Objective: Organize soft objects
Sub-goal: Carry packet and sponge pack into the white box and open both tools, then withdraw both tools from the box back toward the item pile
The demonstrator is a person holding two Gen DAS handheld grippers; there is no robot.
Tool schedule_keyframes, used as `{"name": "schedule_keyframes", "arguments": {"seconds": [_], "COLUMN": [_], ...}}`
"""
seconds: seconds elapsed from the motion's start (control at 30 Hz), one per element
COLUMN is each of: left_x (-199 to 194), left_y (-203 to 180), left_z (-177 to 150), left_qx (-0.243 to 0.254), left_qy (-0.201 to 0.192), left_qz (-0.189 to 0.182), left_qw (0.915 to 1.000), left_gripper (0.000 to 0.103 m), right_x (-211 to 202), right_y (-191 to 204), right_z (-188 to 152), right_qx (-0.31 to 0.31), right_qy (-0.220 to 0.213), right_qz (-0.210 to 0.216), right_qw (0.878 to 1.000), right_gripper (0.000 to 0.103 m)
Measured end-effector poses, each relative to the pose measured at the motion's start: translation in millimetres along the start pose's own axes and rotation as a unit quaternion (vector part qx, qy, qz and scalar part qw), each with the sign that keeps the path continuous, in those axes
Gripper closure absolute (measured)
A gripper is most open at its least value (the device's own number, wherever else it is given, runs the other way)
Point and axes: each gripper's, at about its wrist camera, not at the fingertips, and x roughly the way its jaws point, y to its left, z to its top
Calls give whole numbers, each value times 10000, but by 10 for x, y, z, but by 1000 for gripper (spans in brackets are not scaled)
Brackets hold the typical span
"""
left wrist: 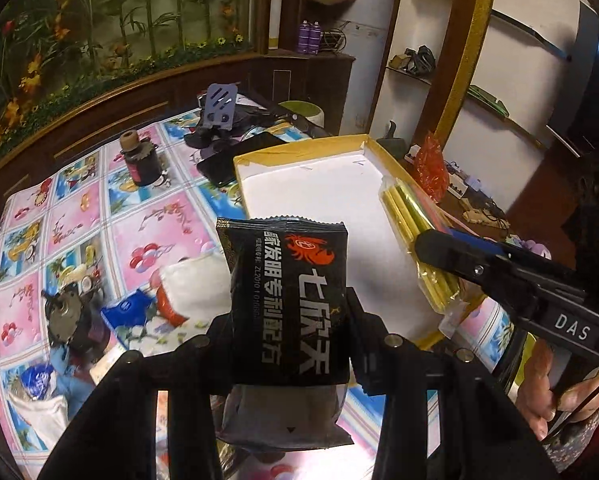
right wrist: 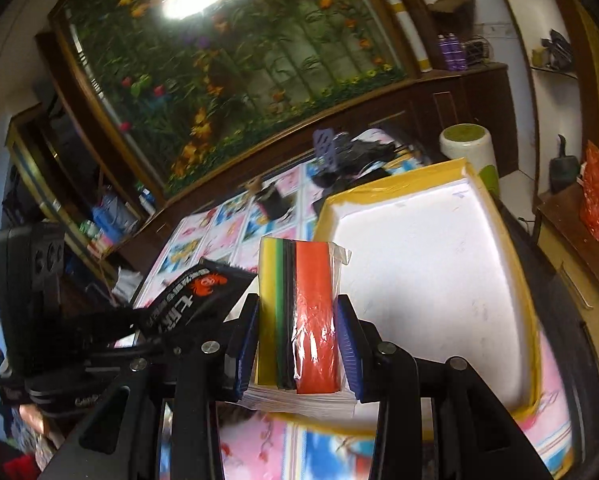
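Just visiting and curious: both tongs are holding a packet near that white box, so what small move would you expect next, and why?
Probably lowering the right tongs, shut on the striped packet, and letting go into the yellow-rimmed box. In the right wrist view that packet is already above the box's white floor, whereas the left tongs hold the black pouch over its near edge.

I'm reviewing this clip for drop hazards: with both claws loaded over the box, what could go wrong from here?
1. The left claw pinches the glossy black snack packet with the red crab logo at mid-body only; it could slide or sag out.
2. The right claw holds the clear-wrapped pack of yellow, green, black and red sheets close beside the left one above the yellow-rimmed white cardboard box, so the two may bump when releasing.
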Motion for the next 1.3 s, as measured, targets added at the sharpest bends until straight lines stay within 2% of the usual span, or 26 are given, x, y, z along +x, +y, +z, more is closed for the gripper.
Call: {"name": "schedule_keyframes", "arguments": {"seconds": [0.17,0.3,0.37,0.5,0.57,0.63,0.73,0.87,0.93,1.0,1.17,1.3], "left_x": [366,814,1090,1604,1771,1873,1989,2054,2066,2046,1962,1813], "left_y": [-50,64,132,269,288,271,264,225,213,229,283,307], "left_z": [503,894,1009,1062,1054,1039,1033,1005,1000,993,993,959], "left_qx": [-124,-490,-701,-1139,-1188,-1146,-1193,-1123,-1129,-1166,-1239,-1260], "left_qy": [17,111,285,688,807,843,942,986,990,934,921,864], "left_qz": [73,65,120,27,-33,-9,-51,72,111,99,37,-18], "left_qw": [9999,9987,9971,9911,9896,9898,9884,9887,9886,9887,9880,9883], "left_gripper": [62,62,62,62,62,62,62,60,49,45,43,43], "right_x": [283,766,1052,1362,1462,1496,1573,1580,1556,1544,1467,1348], "right_y": [-344,-709,-884,-1164,-1223,-1240,-1249,-1280,-1266,-1253,-1197,-1158], "right_z": [531,914,1009,1007,984,993,943,890,885,881,892,900], "right_qx": [457,931,1063,1314,1302,1241,1192,1253,1267,1253,1167,1171], "right_qy": [-184,0,248,416,562,530,578,599,556,541,424,220], "right_qz": [-474,-1002,-1299,-1491,-1465,-1538,-1557,-1576,-1598,-1575,-1498,-1430], "right_qw": [9977,9906,9855,9792,9790,9788,9789,9777,9774,9781,9809,9825], "right_gripper": [63,63,64,64,64,64,63,62,61,55,49,49]}}
